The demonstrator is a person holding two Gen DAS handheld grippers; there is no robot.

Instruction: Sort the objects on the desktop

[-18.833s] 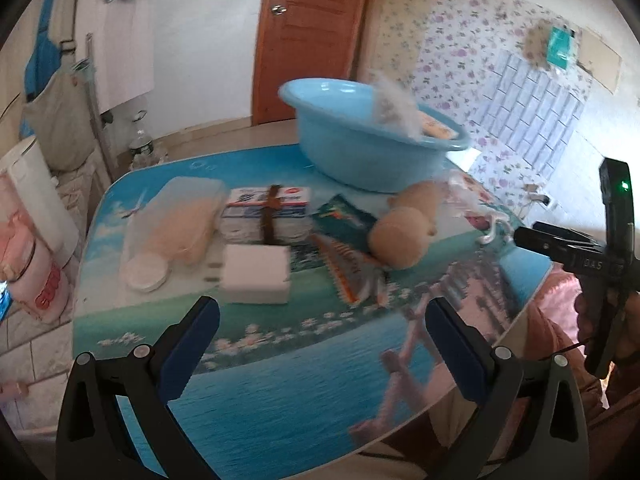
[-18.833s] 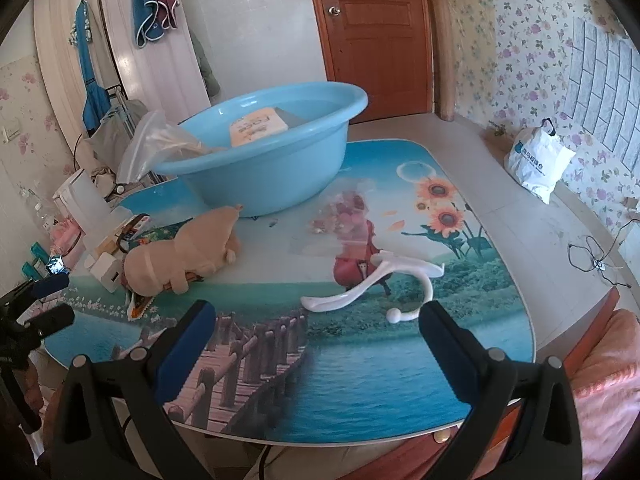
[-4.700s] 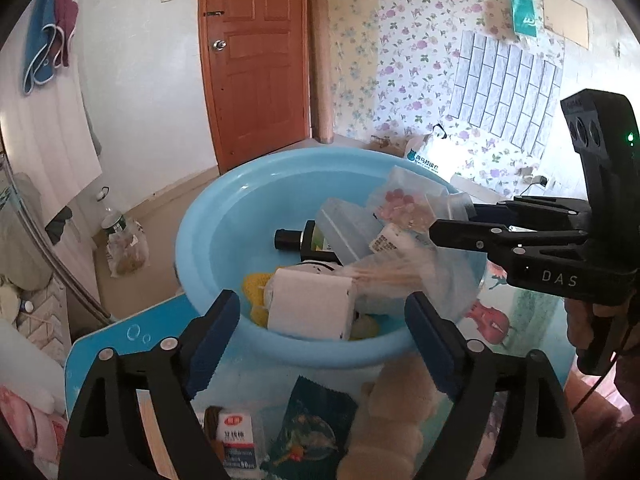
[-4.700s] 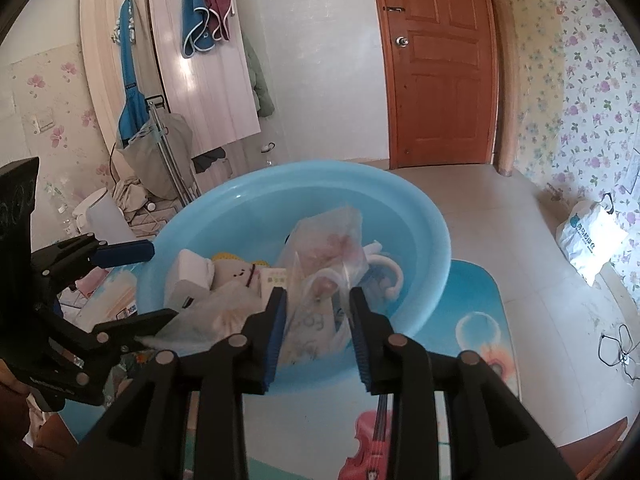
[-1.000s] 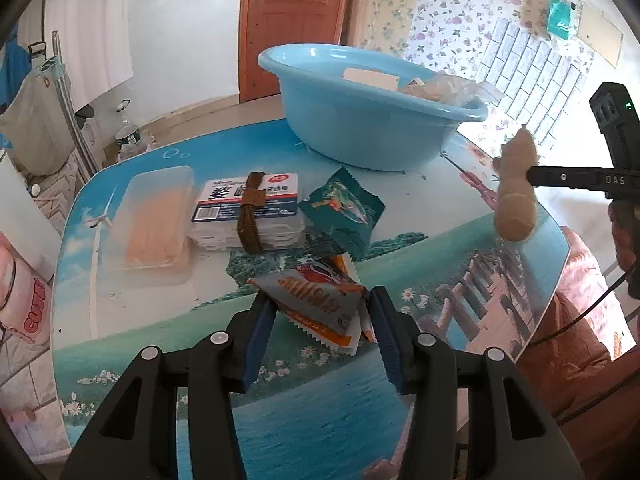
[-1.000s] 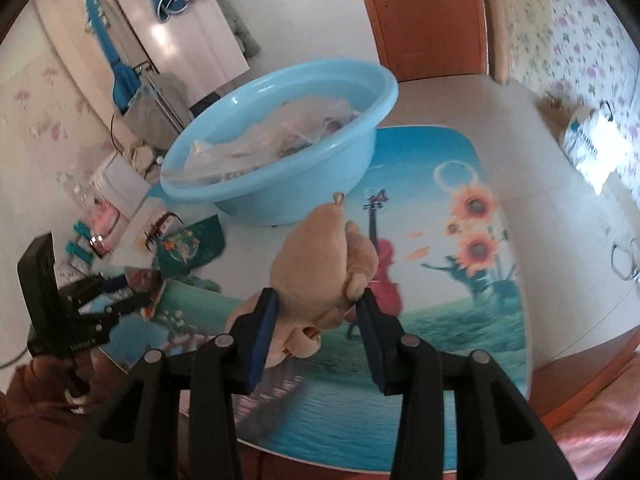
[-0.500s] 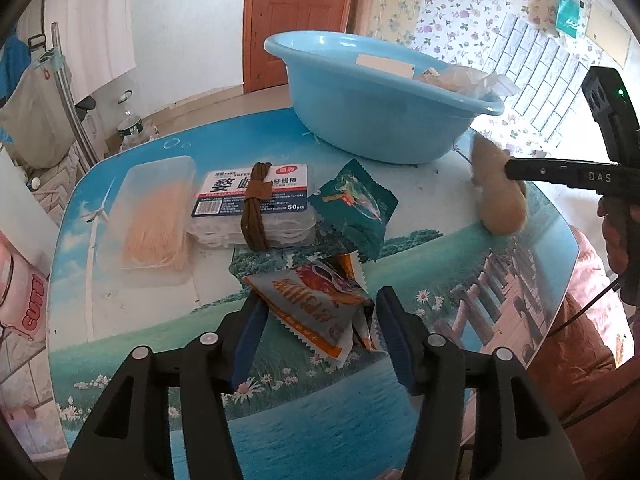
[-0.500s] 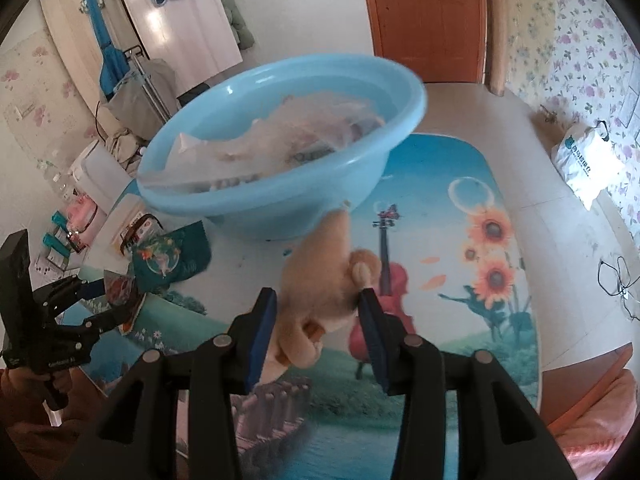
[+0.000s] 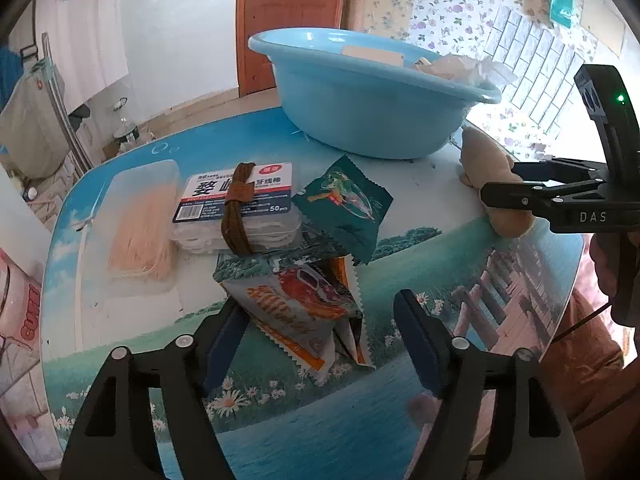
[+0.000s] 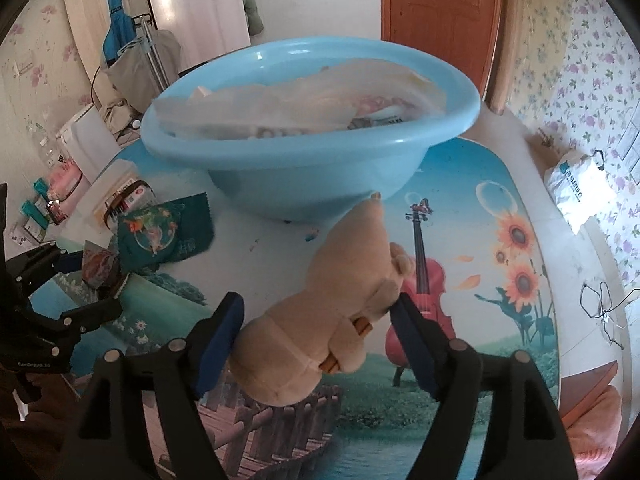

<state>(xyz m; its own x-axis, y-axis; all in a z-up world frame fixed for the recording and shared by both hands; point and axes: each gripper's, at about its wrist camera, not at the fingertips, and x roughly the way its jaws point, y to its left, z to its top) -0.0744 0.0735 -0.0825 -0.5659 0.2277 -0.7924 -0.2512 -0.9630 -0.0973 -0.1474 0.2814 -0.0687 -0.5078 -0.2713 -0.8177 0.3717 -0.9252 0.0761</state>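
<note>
An orange-and-white snack packet [image 9: 296, 304] lies on the printed table between the fingers of my left gripper [image 9: 320, 340]. Its jaws are opening; the right pad stands apart from the packet. A tan plush toy [image 10: 340, 296] lies on the table just in front of the light blue basin [image 10: 304, 168], between the fingers of my right gripper [image 10: 316, 344]. These jaws are opening too, and the pads sit loosely at its sides. In the left wrist view the plush toy [image 9: 484, 176] and right gripper [image 9: 500, 184] are at the right, beside the basin [image 9: 372, 112].
The basin holds plastic bags and a white box. A dark green packet [image 9: 344, 204], a floss-pick box with a brown band [image 9: 236, 204] and a clear lidded box [image 9: 136, 224] lie left of the basin. The table's edge runs close to both grippers.
Both grippers' jaws have spread wide. The plush toy, held up before, has come down onto the table by the basin. The snack packet has been let go.
</note>
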